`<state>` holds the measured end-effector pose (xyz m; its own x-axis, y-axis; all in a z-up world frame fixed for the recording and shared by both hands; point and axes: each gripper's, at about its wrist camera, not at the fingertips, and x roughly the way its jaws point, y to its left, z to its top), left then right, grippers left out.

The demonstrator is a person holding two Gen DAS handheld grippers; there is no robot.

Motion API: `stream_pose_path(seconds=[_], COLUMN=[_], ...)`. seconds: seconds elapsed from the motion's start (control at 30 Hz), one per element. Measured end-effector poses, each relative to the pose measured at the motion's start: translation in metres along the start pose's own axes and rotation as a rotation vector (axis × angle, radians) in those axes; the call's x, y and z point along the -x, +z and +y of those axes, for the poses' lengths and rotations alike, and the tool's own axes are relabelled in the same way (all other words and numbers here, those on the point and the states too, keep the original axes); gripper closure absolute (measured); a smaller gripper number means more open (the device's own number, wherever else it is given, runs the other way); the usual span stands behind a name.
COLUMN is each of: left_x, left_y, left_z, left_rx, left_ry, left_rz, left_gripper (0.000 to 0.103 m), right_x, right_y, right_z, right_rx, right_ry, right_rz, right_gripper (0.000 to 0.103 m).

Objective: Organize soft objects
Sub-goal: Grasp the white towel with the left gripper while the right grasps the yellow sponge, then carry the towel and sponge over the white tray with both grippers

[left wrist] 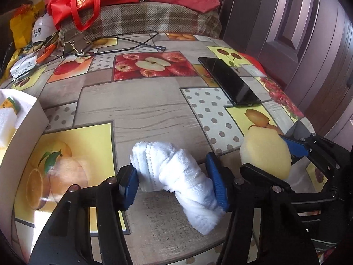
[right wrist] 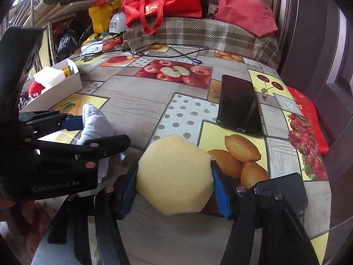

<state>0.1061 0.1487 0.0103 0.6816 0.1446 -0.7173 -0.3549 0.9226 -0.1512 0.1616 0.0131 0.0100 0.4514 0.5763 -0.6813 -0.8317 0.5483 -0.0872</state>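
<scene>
My left gripper (left wrist: 174, 181) is shut on a rolled white towel (left wrist: 176, 176), its blue pads touching both sides, just above the fruit-print tablecloth. The towel also shows in the right wrist view (right wrist: 94, 121). My right gripper (right wrist: 174, 190) is shut on a round yellow sponge (right wrist: 174, 176), which also shows at the right of the left wrist view (left wrist: 264, 152). A white cardboard box (right wrist: 72, 81) stands at the left and holds a white foam block (right wrist: 49, 76) and a red plush toy (right wrist: 36, 89).
A black phone (right wrist: 239, 103) lies at the right of the table. A black cable (left wrist: 136, 42), orange pliers (left wrist: 46, 53) and small clutter lie at the far side. Red bags (right wrist: 163, 4) sit on a plaid cushion behind. A dark door stands right.
</scene>
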Motion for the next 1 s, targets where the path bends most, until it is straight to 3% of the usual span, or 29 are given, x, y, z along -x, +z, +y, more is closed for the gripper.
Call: stream_pose_path(seconds=[0.17,0.43,0.67,1.0], left_x=[0.023,0.085,0.121,0.165], left_y=[-0.006,-0.034,-0.061,-0.097], left_z=[0.009,0.017,0.042,0.086], left_rx=[0.041,-0.031,-0.019,0.015], left_ry=[0.009,0.165,0.219,0.295], left_rz=[-0.096,-0.332,-0.404,-0.45], left_gripper=[0.055,0.054,0.054,0.054], right_x=[0.016,0.06,0.074,0.071], right_y=[-0.001,-0.012,-0.015,-0.003], right_z=[-0.002,0.007,0.04,0.127], right_rx=[-0.015,-0.014,-0.062,-0.026], right_ry=[-0.03,-0.183,-0.135,0.004], right_rz=[-0.087,-0.333,-0.398,-0.433], right_gripper=[0.042,0.042,0.042,0.042])
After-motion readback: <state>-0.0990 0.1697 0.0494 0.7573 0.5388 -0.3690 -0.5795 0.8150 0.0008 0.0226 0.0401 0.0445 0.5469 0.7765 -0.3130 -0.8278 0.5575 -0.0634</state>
